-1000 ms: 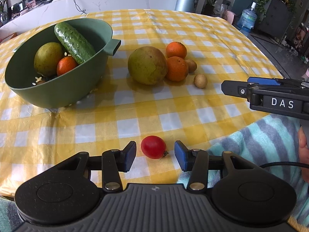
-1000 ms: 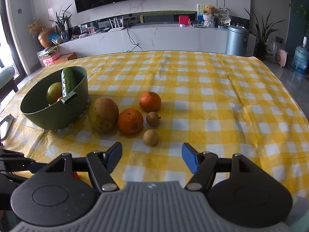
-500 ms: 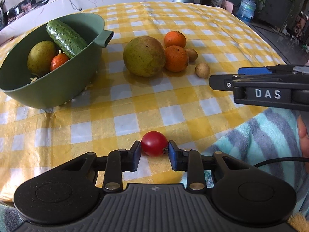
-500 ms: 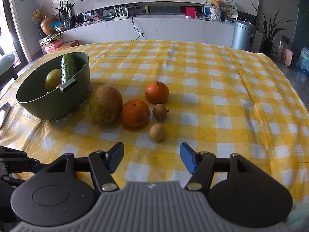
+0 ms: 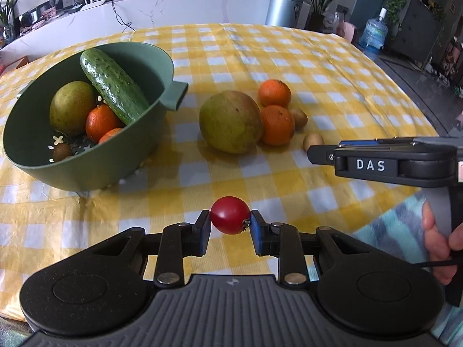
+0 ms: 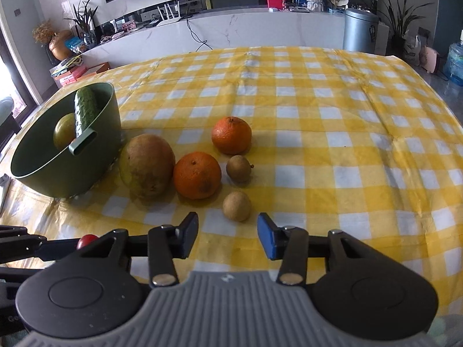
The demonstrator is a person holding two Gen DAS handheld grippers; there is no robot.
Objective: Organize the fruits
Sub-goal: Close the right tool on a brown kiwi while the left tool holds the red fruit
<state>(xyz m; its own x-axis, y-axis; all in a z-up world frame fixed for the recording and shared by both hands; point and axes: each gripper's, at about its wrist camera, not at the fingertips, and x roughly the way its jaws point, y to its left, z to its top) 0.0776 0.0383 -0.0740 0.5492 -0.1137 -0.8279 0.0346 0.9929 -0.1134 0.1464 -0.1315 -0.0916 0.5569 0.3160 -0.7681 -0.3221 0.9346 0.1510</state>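
Left gripper: pads clamped on a red cherry tomato, at the table's near edge.
Right gripper: jaws closing, nothing between them; small brown fruit just beyond at 12 o'clock. Side lettering reads "DAS".
Green bowl, 10 o'clock: cucumber and other fruit inside.
Yellow checked tablecloth: loose oranges between bowl and grippers.

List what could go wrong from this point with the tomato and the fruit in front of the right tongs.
1. The left tongs pinch the small tomato at its very tips; too much squeeze could burst it, or it could slip out.
2. The right tongs are closing while the small brown fruit lies just beyond the tips, so they may close on nothing or nudge it into rolling.
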